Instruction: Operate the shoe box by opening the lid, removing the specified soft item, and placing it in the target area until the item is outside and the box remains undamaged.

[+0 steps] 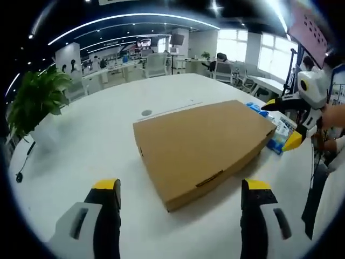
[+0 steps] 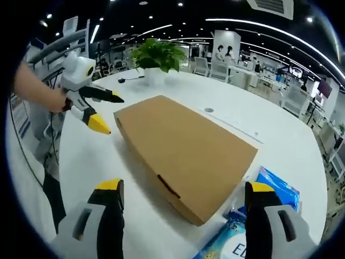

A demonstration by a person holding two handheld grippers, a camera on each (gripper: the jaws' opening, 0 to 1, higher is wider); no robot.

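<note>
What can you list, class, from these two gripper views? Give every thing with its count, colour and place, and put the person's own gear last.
Shoe box: one, brown cardboard, lid closed, middle of the table.
Blue packets: a few, blue and white, beside the box's end.
Potted plant: one, green, at the table's edge.
Table: one, white.
Office chairs: several, pale, background.
Left gripper: one, grey with yellow tips, jaws apart, facing the box.
Right gripper: one, same colours, jaws apart, near the packets.

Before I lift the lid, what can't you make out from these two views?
- Contents of the shoe box: closed lid hides them, both views.
- Blue packet: print cut off by the right gripper view's edge; box hides most in the left gripper view.
- Background desks: too small.
</note>
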